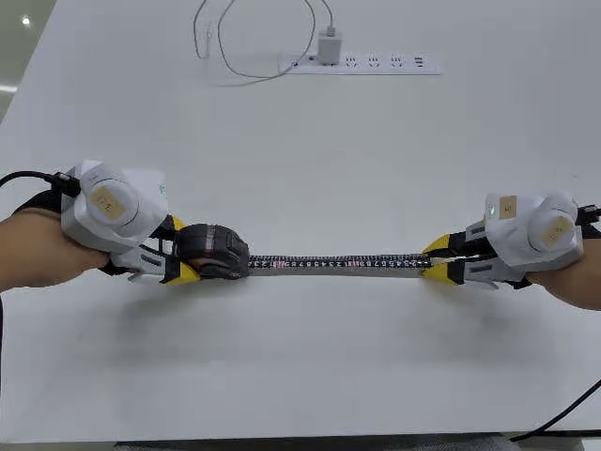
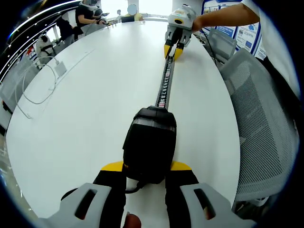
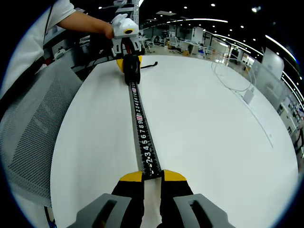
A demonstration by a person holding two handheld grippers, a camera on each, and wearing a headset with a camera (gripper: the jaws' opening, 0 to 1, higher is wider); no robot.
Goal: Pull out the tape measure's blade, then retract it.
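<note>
The left gripper [image 1: 183, 251] pinches the black tape measure [image 1: 214, 252] at the near left of the table [image 1: 300, 141], anchoring it. The right gripper [image 1: 435, 260] clamps the tip of the blade [image 1: 338, 262] at the right, so it lies stretched straight between them.

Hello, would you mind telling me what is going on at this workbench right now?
A person is working a tape measure with a hand-held gripper in each hand at a white table. The left gripper is clamped on the black tape measure case, and the right gripper pinches the end of the blade. The blade is drawn out and stretched straight between the two grippers, low along the tabletop. It has not yet been retracted.
</note>
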